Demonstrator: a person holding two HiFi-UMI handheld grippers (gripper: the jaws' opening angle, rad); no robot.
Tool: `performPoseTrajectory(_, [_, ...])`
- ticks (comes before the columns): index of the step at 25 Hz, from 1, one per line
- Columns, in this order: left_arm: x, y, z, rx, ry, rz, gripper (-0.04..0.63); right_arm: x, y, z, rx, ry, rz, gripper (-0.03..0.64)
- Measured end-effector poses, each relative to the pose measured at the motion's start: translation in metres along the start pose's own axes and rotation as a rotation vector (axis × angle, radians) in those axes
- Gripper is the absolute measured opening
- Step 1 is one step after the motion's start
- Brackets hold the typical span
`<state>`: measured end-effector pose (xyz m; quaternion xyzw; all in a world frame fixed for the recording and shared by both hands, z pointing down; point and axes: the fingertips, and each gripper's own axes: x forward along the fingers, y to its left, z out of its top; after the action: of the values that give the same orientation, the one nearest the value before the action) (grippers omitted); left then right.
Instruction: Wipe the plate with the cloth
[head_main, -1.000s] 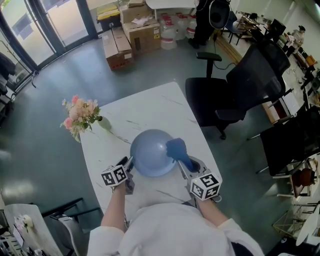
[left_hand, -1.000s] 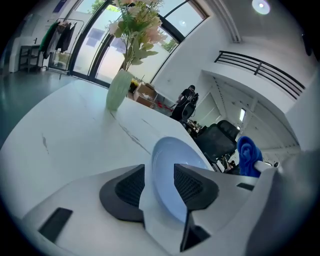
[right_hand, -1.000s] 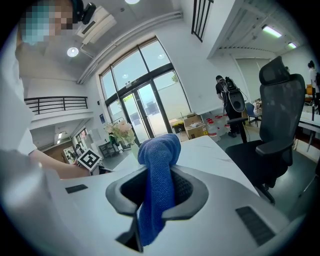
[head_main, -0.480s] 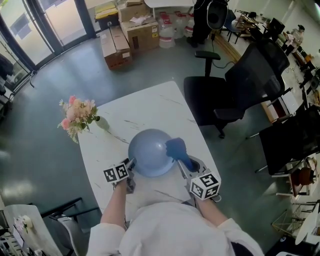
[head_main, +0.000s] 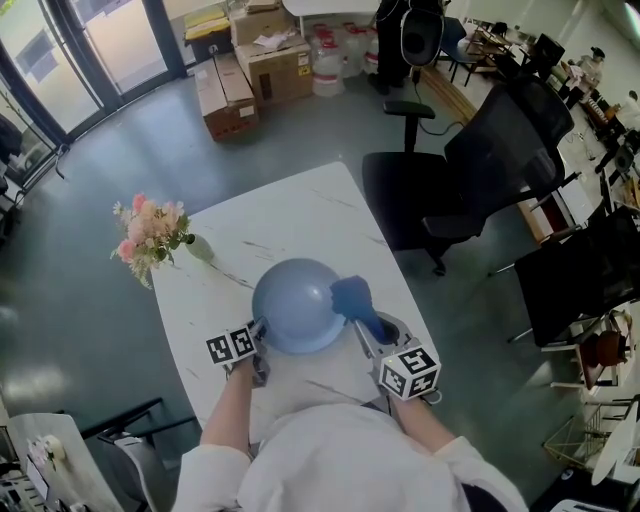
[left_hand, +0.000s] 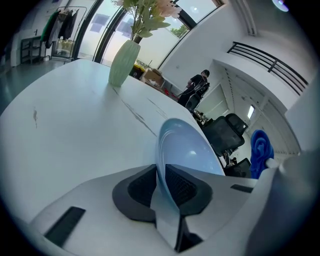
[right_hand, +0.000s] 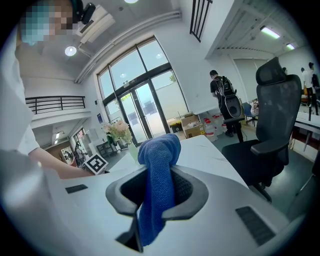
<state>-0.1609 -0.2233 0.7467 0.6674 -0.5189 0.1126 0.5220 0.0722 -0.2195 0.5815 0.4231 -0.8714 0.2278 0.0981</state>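
A light blue plate (head_main: 297, 303) lies on the white marble table (head_main: 290, 225) in front of me. In the left gripper view its rim (left_hand: 185, 150) stands between the two dark pads. My left gripper (head_main: 258, 333) (left_hand: 161, 185) is at the plate's near left edge; its jaws are closing and the pads touch the rim on both sides. My right gripper (head_main: 366, 336) (right_hand: 160, 187) sits at the plate's right edge, shut on a blue cloth (head_main: 353, 299) (right_hand: 159, 170) that bunches above the jaws and hangs down between them.
A pale green vase of pink flowers (head_main: 155, 235) (left_hand: 122, 62) stands at the table's far left corner. A black office chair (head_main: 470, 190) (right_hand: 272, 115) is just right of the table. Cardboard boxes (head_main: 250, 70) sit on the floor beyond.
My left gripper has sunk a little and come in against the plate's near left rim. The right gripper and the cloth have stayed put.
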Motion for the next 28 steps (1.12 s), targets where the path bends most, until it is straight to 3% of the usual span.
performPoseTrajectory(15, [0.001,-0.002,0.006,-0.051,-0.03,0.018,0.041,-0.004,0.0,0.0,-0.003,-0.001,0.003,0.092])
performPoseTrajectory(28, [-0.032,-0.025,0.026,-0.012,-0.142,-0.03,0.043,-0.004,0.016,0.007,-0.021,-0.023,0.029,0.092])
